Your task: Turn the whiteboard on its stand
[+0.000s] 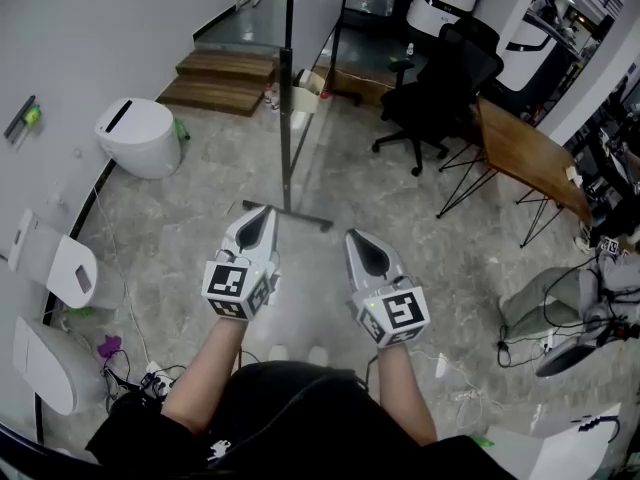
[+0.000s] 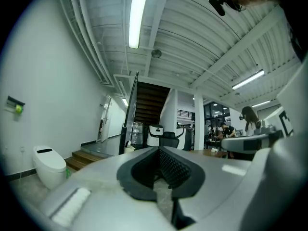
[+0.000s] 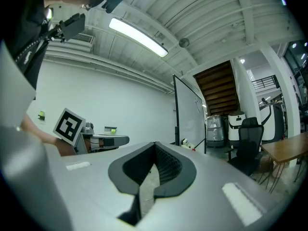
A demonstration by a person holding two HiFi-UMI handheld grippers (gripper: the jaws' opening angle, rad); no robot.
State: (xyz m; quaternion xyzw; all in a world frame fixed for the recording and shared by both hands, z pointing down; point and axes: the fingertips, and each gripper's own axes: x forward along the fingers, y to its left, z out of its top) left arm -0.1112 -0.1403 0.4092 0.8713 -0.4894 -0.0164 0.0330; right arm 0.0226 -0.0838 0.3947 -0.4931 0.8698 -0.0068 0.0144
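We hold the left gripper [image 1: 260,214] and right gripper [image 1: 358,238] side by side, both jaws closed on nothing, facing the edge-on whiteboard [image 1: 286,128].

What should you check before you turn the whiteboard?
1. Left gripper empty: ok, jaws shut on nothing.
2. Right gripper empty: ok, jaws shut on nothing.
3. Jaws open, ready to grab: not ok, both are shut.
4. Grippers touching the whiteboard: not ok, it stands ahead, apart from both.
5. Office chair out of the board's swing: cannot tell.
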